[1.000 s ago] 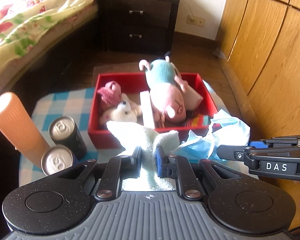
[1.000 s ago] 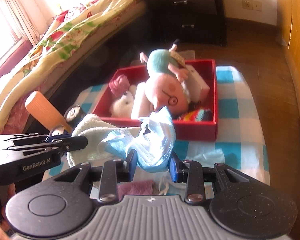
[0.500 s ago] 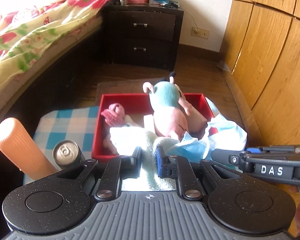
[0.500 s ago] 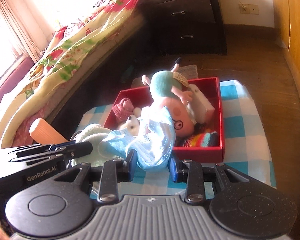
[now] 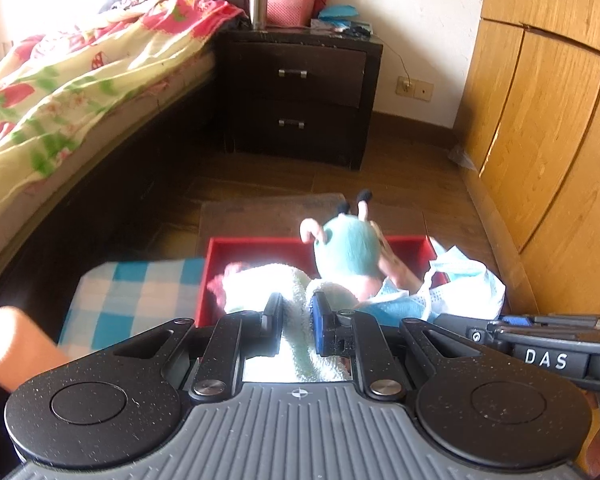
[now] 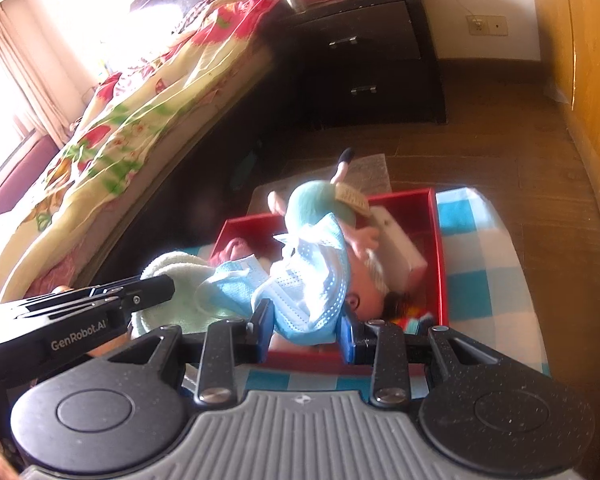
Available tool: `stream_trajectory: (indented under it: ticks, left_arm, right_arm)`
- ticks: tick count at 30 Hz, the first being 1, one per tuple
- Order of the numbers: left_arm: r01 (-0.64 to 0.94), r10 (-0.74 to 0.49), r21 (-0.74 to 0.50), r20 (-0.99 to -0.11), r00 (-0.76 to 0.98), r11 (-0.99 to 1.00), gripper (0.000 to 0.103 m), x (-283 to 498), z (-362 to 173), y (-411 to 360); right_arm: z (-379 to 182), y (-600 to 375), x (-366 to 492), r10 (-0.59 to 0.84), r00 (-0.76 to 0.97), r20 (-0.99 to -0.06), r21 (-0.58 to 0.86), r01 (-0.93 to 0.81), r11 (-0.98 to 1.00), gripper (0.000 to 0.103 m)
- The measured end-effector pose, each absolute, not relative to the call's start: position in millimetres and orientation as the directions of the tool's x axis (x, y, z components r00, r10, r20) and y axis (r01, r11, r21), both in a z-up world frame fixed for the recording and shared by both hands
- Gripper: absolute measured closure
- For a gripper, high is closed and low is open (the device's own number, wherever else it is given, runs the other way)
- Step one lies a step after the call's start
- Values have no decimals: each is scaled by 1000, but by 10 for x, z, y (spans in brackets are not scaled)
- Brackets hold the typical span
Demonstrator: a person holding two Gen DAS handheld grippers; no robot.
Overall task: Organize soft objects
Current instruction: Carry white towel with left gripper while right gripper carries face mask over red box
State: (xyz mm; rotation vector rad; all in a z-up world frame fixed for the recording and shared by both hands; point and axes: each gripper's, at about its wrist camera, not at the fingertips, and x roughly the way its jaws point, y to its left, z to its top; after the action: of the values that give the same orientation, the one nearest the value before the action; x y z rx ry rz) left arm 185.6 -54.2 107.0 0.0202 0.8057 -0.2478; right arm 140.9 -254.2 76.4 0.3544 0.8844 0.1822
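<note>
My left gripper (image 5: 297, 307) is shut on a pale green towel (image 5: 272, 282), which hangs over the near edge of the red box (image 5: 256, 245). My right gripper (image 6: 305, 318) is shut on a blue face mask (image 6: 312, 276), held above the same red box (image 6: 440, 256). A pink pig plush in a teal dress (image 5: 350, 250) lies head-down in the box, beside a pink knitted toy (image 5: 230, 276) and a white block (image 6: 396, 240). In the right wrist view the pig plush (image 6: 320, 204) is partly covered by the mask. The mask (image 5: 456, 288) shows at the right in the left wrist view.
The box rests on a blue-and-white checked cloth (image 5: 136, 292). An orange cylinder (image 5: 16, 354) stands at the near left. A bed with a flowered quilt (image 5: 80, 84) runs along the left, a dark nightstand (image 5: 300, 92) stands behind, and wooden wardrobe doors (image 5: 548, 120) line the right.
Both grippers have moved forward and a little up toward the red box, carrying the towel and the mask. The two cans have dropped out of view at the lower left.
</note>
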Motion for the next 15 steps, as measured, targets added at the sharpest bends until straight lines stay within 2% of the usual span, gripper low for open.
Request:
stream_trajectory:
  ticks: [13, 15]
  left_arm:
    - [131, -174, -116, -710, 683, 985, 88, 2381, 779, -429]
    - [114, -162, -115, -713, 682, 987, 82, 2426, 720, -415]
  right_arm:
    - [610, -2575, 1912, 166, 698, -696, 265, 35, 964, 92]
    - [511, -2557, 1967, 129, 692, -710, 225, 49, 973, 92]
